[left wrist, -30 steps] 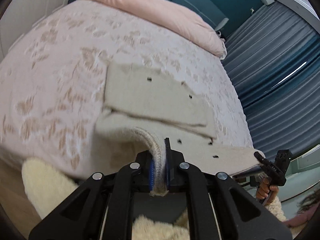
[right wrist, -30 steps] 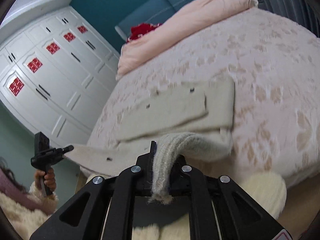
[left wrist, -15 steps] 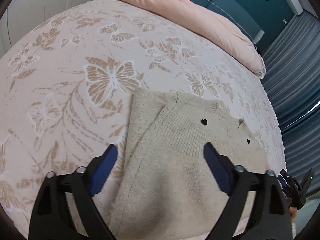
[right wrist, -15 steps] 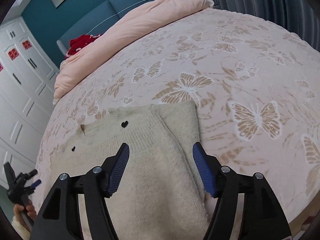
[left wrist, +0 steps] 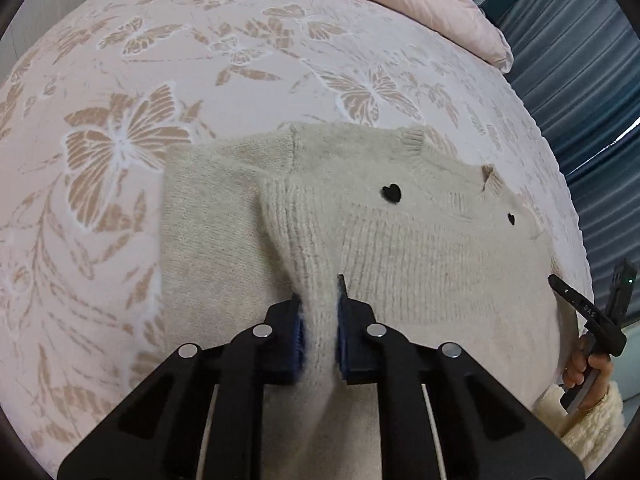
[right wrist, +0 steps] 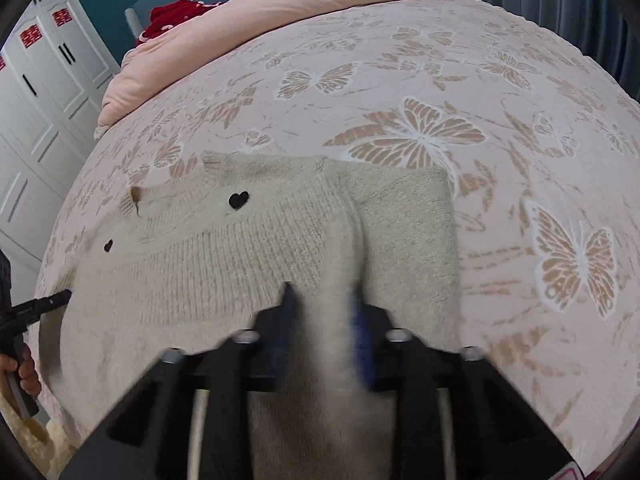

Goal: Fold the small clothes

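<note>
A small beige knit sweater with black heart marks lies on the bed, its bottom part folded up over the chest. My left gripper is shut on a pinched ridge of the sweater's top layer near its left side. In the right wrist view the same sweater shows, and my right gripper is shut on a ridge of knit near its right side; this view is motion-blurred. Each view shows the other gripper at the sweater's far edge: the right one and the left one.
The bed has a pink cover with butterfly prints. A pink duvet and a red item lie at the head. White wardrobes stand to the left and blue curtains to the right.
One second ago both grippers held the hem low at the bed's edge. Half a second ago both were open over the folded sweater. Now both have closed on the top layer.
</note>
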`<state>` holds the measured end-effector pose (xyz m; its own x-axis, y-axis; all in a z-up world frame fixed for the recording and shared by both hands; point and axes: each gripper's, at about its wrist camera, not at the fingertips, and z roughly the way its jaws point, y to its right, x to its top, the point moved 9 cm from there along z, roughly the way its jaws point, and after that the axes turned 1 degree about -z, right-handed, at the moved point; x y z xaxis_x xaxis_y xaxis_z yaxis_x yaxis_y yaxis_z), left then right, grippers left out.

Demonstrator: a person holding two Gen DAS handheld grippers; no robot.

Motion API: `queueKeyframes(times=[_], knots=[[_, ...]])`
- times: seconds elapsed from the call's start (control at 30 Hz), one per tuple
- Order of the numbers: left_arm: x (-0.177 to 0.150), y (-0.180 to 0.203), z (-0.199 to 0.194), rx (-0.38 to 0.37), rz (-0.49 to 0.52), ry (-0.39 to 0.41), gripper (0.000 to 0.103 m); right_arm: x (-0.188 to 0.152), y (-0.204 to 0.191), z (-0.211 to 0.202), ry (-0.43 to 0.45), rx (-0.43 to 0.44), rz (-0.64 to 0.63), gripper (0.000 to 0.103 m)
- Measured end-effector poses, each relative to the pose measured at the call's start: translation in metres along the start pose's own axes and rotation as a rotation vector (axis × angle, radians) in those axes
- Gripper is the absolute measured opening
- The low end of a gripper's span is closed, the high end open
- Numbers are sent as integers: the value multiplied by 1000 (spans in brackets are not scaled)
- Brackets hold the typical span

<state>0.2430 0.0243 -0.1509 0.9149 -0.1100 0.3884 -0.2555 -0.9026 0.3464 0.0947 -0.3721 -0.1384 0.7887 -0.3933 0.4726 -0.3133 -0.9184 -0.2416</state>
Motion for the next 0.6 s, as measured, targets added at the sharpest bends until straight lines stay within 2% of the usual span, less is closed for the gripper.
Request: queueKeyframes(times=[0.17,0.27,0.33,0.4,0.43,0.5,0.6], knots=[[9,18,-60,-65,-1,123,11,13,-17,-70,182,130,43,7],[33,35,-92,-70,33,191,11,48,-22,-116,316,155,42,7],[58,39,-102,-52,38,232,11,75,-19,-125,356,160,61,7],[80,36,-92,-10,38,239,11,95,-10,-109,348,110,66,7],[87,32,-79,3,29,217,11,99,-4,-88,309,95,79,7],[91,16,-35,40,-2,136,12,95,14,-35,202,58,132,7],[64,-14,37,139,-39,-13,13,65,38,33,33,-32,187,8]])
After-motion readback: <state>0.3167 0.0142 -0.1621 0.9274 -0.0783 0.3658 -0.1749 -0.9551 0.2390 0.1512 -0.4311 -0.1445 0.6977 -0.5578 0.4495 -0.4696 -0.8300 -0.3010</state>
